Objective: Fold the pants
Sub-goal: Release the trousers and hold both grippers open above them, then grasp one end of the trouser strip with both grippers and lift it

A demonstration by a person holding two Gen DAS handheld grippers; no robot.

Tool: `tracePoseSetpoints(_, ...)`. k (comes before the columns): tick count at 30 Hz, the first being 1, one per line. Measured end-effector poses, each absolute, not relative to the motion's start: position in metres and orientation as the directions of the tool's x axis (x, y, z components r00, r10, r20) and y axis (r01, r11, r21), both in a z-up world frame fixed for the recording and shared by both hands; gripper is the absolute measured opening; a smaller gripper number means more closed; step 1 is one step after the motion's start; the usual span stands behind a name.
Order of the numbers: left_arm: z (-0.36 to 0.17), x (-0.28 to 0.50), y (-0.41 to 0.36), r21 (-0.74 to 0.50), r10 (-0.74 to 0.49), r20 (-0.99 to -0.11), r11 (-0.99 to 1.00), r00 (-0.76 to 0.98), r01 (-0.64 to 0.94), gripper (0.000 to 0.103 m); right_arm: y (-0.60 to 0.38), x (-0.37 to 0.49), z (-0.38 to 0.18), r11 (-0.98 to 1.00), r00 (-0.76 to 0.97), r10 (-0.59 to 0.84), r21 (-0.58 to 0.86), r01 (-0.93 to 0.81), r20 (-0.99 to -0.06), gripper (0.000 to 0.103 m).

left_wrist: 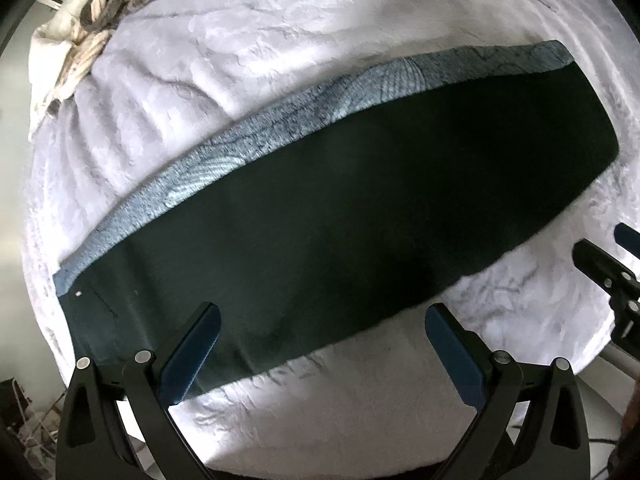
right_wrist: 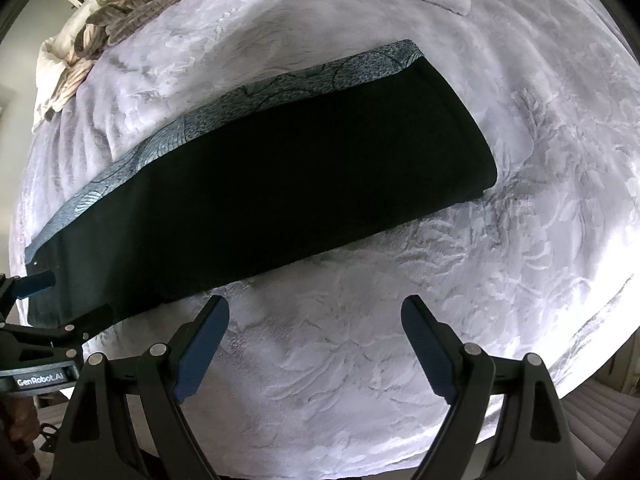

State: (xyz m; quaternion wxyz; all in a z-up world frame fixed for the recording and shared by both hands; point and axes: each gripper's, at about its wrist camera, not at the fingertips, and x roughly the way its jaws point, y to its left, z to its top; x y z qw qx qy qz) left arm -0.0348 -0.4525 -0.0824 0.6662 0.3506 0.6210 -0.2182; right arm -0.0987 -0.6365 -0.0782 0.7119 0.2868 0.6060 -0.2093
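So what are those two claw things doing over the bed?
A person is holding a claw in each hand to fold the dark pants, which lie flat in a long strip on the fuzzy white blanket. A patterned blue strip runs along the pants' far edge. The left claw is open over the near edge of the pants, gripping nothing. The right claw is open too, over bare blanket beside the pants. Crumpled patterned bedding sits at the far corner.
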Motion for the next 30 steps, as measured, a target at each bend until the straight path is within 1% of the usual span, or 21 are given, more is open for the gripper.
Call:
tracePoseSetpoints(6,-0.090,-0.028,-0.457,0.156,0.112,-0.988,0.680,0.109,0.716,0.102,-0.647,-0.098,-0.081,0.733,0.198,0.060,0.178,0.657,-0.978,0.090)
tracePoseSetpoints(8,-0.094,-0.025,-0.458,0.123,0.093,-0.992,0.685,0.081,0.718,0.102,-0.651,-0.099,-0.083,0.727,0.204,0.055,0.179,0.663,-0.977,0.090)
tracePoseSetpoints(13,-0.094,-0.021,-0.461,0.123,0.055,-0.991,0.702,0.119,0.702,0.102,-0.663,-0.103,-0.087,0.705,0.222,0.056,0.196,0.681,-0.973,0.090)
tracePoseSetpoints(16,-0.096,-0.016,-0.466,0.115,0.032,-0.991,0.715,0.132,0.690,0.102,-0.672,-0.108,-0.089,0.664,0.282,0.103,0.277,0.695,-0.954,0.090)
tracePoseSetpoints(18,-0.098,-0.012,-0.470,0.113,0.025,-0.990,0.722,0.138,0.682,0.102,-0.683,-0.115,-0.091,0.609,0.348,0.139,0.357,0.708,-0.927,0.090)
tracePoseSetpoints(21,-0.100,-0.004,-0.475,0.111,0.012,-0.988,0.748,0.154,0.654,0.102,-0.701,-0.130,-0.096,0.497,0.452,0.160,0.467,0.731,-0.878,0.090)
tracePoseSetpoints(23,-0.096,0.000,-0.479,0.089,-0.026,-0.986,0.762,0.167,0.642,0.102,-0.713,-0.142,-0.101,0.408,0.523,0.161,0.539,0.737,-0.837,0.089)
tracePoseSetpoints(25,-0.098,0.000,-0.486,0.086,-0.040,-0.983,0.756,0.177,0.649,0.102,-0.723,-0.153,-0.110,0.311,0.587,0.170,0.609,0.730,-0.791,0.078)
tracePoseSetpoints(26,-0.099,-0.001,-0.492,0.093,-0.034,-0.983,0.752,0.179,0.653,0.102,-0.728,-0.156,-0.115,0.270,0.608,0.176,0.632,0.727,-0.774,0.069)
tracePoseSetpoints(27,-0.104,0.000,-0.495,0.105,-0.023,-0.983,0.747,0.183,0.656,0.102,-0.731,-0.158,-0.120,0.237,0.626,0.181,0.651,0.721,-0.759,0.055)
tracePoseSetpoints(28,-0.109,0.001,-0.496,0.115,-0.014,-0.982,0.747,0.188,0.654,0.102,-0.736,-0.159,-0.125,0.204,0.644,0.185,0.670,0.714,-0.743,0.047)
tracePoseSetpoints(29,-0.112,0.000,-0.499,0.122,-0.004,-0.982,0.751,0.190,0.649,0.102,-0.738,-0.158,-0.127,0.193,0.651,0.187,0.678,0.710,-0.735,0.031)
tracePoseSetpoints(30,-0.116,0.002,-0.499,0.127,0.006,-0.982,0.756,0.187,0.642,0.102,-0.742,-0.157,-0.128,0.185,0.665,0.192,0.692,0.698,-0.722,0.025)
